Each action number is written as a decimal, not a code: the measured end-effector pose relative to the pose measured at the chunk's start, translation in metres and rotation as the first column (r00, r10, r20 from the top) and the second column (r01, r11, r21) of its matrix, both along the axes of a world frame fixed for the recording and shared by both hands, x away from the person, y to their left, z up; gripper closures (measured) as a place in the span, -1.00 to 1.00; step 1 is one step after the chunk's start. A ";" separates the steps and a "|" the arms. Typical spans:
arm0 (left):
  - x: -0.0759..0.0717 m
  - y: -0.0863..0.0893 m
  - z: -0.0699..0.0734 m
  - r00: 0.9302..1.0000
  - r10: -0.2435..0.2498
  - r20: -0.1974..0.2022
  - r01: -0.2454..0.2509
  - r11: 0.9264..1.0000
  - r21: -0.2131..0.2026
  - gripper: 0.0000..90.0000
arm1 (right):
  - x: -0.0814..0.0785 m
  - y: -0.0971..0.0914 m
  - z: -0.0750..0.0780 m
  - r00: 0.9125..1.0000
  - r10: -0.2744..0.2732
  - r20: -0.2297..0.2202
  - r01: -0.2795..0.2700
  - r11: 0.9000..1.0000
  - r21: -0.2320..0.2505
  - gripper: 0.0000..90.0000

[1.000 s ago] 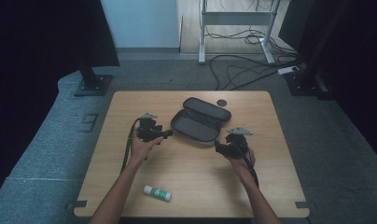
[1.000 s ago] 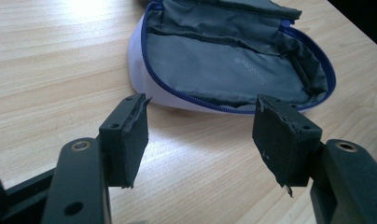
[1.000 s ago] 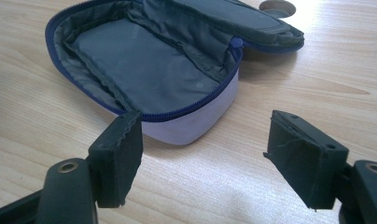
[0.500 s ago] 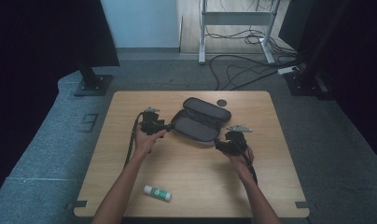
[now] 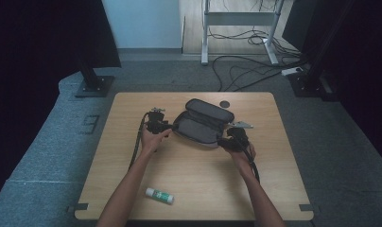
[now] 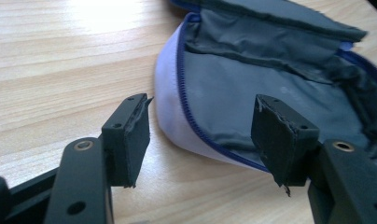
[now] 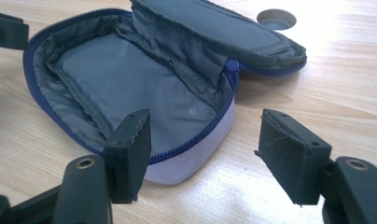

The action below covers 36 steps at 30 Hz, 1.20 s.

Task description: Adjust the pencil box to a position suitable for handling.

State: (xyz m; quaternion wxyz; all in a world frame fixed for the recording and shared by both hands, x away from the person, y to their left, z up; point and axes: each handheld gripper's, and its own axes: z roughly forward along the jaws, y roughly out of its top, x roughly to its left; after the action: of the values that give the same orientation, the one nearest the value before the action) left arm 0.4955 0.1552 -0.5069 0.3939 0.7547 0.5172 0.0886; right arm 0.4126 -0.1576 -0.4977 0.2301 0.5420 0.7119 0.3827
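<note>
Pouch (image 5: 201, 124), just one, unzipped mid-table with both grippers, left (image 5: 166, 126) and right (image 5: 225, 141), gaping at its ends gripping nothing, right's jaws just narrowing, one glue stick (image 5: 159, 195) nearer me, label unreadable.

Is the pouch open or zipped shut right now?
Open. The pouch lies unzipped with its lid flipped back, grey lining exposed; nothing visible inside.

I see a green-labelled glue stick (image 5: 159, 195) lying flat on the wooden table (image 5: 274, 189), near its front edge. A round dark grommet (image 5: 224, 103) sits near that table's far edge; cables (image 5: 241, 75) trail beyond it
</note>
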 end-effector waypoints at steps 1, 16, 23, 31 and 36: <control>0.001 0.000 -0.001 1.000 0.012 0.001 -0.012 1.000 -0.005 -0.16 | 0.001 0.001 0.000 1.000 -0.001 0.000 0.001 1.000 0.000 -0.24; 0.015 -0.010 -0.008 0.999 0.007 -0.033 -0.006 1.000 0.023 -0.13 | 0.010 -0.001 -0.005 1.000 -0.013 -0.015 0.013 1.000 0.008 -0.25; 0.018 -0.009 -0.015 0.998 0.010 -0.065 -0.008 1.000 0.030 0.06 | 0.012 -0.004 -0.006 1.000 -0.017 -0.013 0.017 1.000 0.012 -0.20; 0.021 -0.008 -0.021 0.995 0.005 -0.096 -0.004 1.000 0.019 0.18 | 0.018 -0.010 -0.009 0.999 -0.045 -0.009 0.045 0.998 0.035 -0.12; 0.021 -0.010 -0.023 0.995 0.003 -0.102 -0.001 1.000 0.019 0.23 | 0.022 -0.011 -0.014 0.999 -0.049 -0.018 0.049 0.998 0.040 -0.11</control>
State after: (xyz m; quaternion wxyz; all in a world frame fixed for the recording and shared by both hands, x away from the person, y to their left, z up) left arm 0.5166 0.1454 -0.5301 0.3597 0.7614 0.5364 0.0553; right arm 0.4348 -0.1687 -0.5115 0.2223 0.5671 0.6926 0.3864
